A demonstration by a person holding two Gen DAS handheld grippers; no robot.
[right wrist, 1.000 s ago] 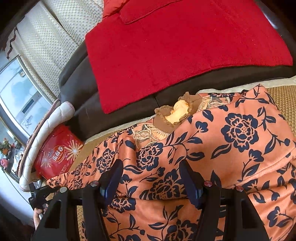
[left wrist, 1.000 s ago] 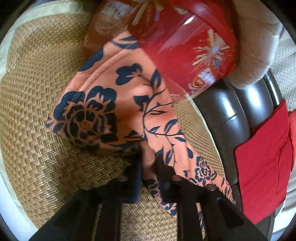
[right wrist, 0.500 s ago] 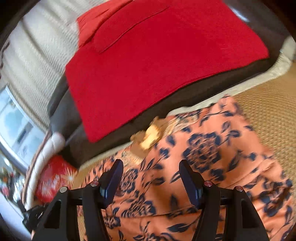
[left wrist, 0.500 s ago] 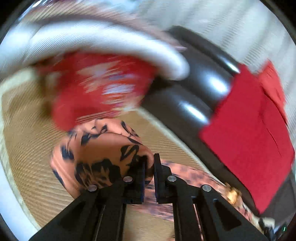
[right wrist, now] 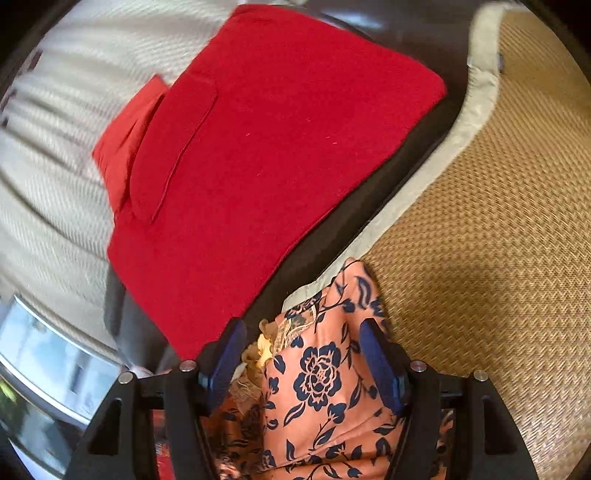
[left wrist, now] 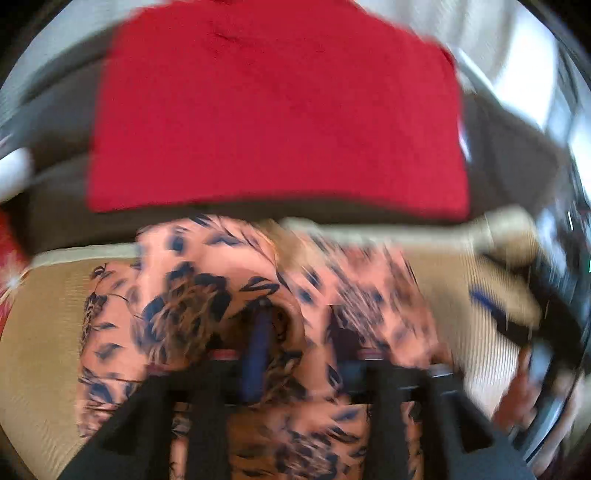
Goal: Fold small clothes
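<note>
The orange garment with dark blue flowers [left wrist: 229, 280] lies on a woven straw mat [left wrist: 48, 325]. The left wrist view is blurred by motion. My left gripper [left wrist: 295, 332] sits low over the cloth; its fingers [left wrist: 258, 339] look spread apart with fabric bunched between and around them, and whether it still pinches cloth is unclear. In the right wrist view the garment [right wrist: 317, 380] lies folded under my right gripper [right wrist: 303, 354], which is open with its blue pads [right wrist: 376, 354] on either side of the cloth, near its ruffled collar [right wrist: 262, 350].
A red cushion [right wrist: 266, 155] leans on the dark leather sofa back [right wrist: 406, 33] behind the mat. The mat [right wrist: 498, 221] has a beige border [right wrist: 476, 107]. A white knitted throw [right wrist: 48, 166] is at the left. A window [right wrist: 48, 362] shows at lower left.
My left gripper swung fast to the right, carrying the sleeve over the garment; its fingers now look apart. My right gripper turned and moved toward the collar end, staying open.
</note>
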